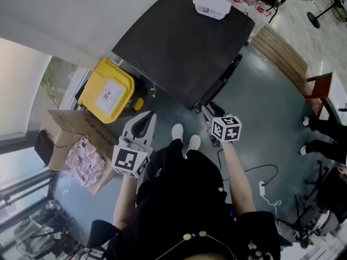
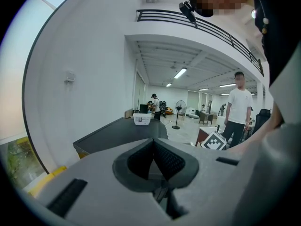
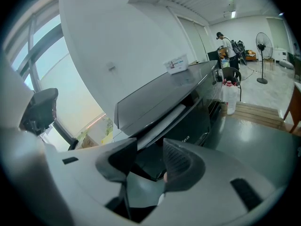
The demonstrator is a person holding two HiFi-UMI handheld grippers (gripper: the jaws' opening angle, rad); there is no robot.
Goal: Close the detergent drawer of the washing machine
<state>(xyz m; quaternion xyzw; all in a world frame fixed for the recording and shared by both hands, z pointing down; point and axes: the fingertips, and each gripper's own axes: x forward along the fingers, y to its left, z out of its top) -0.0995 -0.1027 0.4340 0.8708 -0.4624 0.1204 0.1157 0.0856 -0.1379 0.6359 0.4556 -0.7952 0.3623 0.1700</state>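
Looking straight down on a big dark washing machine (image 1: 184, 42), parked against the white wall and taking up most of the top of the head view. Just right of it, a slatted wooden platform (image 1: 282, 53) on the grey floor. Off to the left, an open cardboard box (image 1: 57, 124) stuffed with pink cloth (image 1: 85, 160), and right beside that a yellow bin (image 1: 107, 91) tucked in at the machine's left corner. Then the two hand-held tools: left gripper (image 1: 145, 117) well short of the machine and out to its left, jaws pressed together with nothing in them, clear as day in the left gripper view (image 2: 153, 142), just pointing over the lid at the room. Right gripper (image 1: 210, 112) right up near the machine's front edge, jaws standing apart with an open gap, not clamped on anything (image 3: 149, 147), only the dark front panel visible through that gap. Detergent drawer (image 3: 162, 122) showing as a pale strip right under the lid's front edge in the right gripper view, apparently sticking out a bit from the panel, near the right gripper's tips but not touching them. Pair of white shoes (image 1: 185, 137) between the two tools, and a small white box (image 1: 211, 5) sitting on the lid's far corner.
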